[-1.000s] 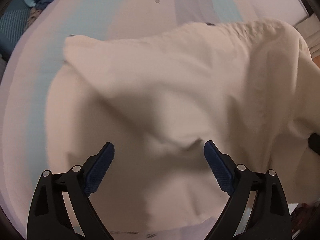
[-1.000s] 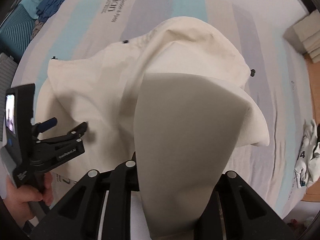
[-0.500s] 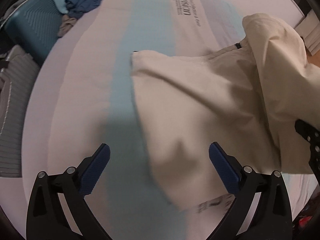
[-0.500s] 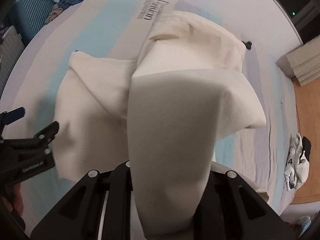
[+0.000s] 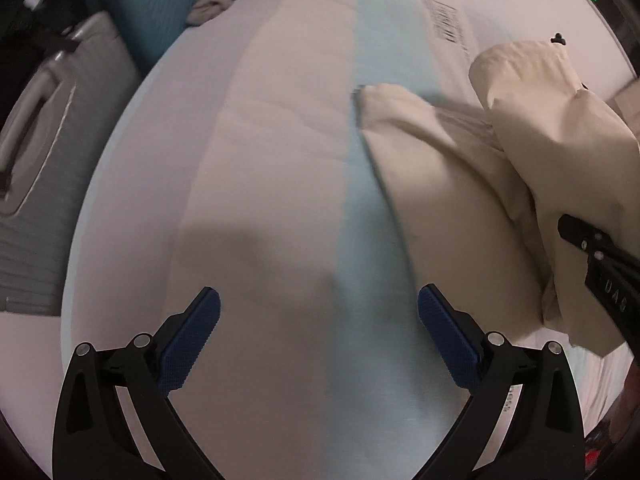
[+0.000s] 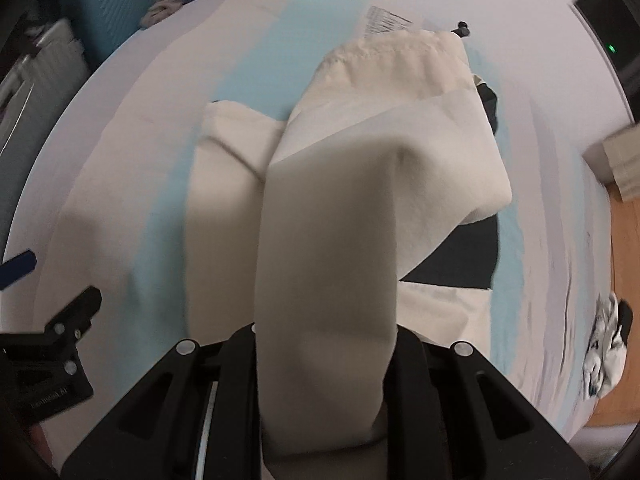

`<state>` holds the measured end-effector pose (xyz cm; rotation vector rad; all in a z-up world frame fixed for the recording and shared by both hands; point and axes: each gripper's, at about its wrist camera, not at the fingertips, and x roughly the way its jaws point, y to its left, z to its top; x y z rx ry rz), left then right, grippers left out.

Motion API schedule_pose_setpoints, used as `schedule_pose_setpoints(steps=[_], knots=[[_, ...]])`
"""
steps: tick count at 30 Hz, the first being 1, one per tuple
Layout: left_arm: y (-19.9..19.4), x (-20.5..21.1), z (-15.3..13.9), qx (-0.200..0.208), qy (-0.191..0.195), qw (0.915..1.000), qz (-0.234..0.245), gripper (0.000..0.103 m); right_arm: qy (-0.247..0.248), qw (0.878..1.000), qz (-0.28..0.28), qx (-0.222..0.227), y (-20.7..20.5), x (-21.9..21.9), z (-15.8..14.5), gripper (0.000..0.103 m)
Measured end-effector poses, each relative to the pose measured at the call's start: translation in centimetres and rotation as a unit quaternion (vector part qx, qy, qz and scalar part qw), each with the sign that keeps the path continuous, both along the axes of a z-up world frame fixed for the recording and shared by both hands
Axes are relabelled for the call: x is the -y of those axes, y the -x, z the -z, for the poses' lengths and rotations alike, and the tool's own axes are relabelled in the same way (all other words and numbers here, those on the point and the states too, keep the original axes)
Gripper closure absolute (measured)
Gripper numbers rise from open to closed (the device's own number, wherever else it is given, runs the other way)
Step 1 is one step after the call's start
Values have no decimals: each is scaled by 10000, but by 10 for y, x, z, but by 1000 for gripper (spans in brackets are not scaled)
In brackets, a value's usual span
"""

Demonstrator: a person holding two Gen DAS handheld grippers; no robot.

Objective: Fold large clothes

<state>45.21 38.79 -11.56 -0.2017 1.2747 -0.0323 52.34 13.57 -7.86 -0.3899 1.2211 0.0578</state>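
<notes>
"UAG"-like letters on right gripper (image 5: pixel 612 276), bedsheet (image 5: pixel 280 160) print blurred, unreadable

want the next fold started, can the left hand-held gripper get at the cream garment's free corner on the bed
Probably yes: the left hand-held gripper is open and empty, with only bare bedsheet between it and the cream garment corner.

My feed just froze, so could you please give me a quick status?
Left tool open, empty, over bare sheet. Right tool clamped on cream garment, lifted. Nothing in the way.
</notes>
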Motion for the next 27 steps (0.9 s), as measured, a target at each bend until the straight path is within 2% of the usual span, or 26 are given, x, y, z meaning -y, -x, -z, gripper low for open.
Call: schedule_pose_setpoints(steps=[3,8,16,21,24,26,27], knots=[[7,-18,4,-39,-20,9999,-145,6,10,9998,-190,-102,-1,-16,11,86],[14,-33,15,-120,-30,9997,-212,6,206,9978,-565,-262,1,-38,49,86],[23,-50,24,-158,105,9991,-390,6,431,9966,-678,-185,7,-38,82,82],[35,-56,21,-144,88,9990,-412,6,649,9950,-742,-127,5,-37,98,72],[42,-63,19,-128,80,9988,-458,6,655,9939,-860,-204,4,-35,99,56],[46,-68,18,-128,89,9986,-509,6,507,9941,-926,-269,1,-31,98,41],[49,-71,15,-121,95,9984,-551,6,470,9937,-968,-305,1,-30,98,38]])
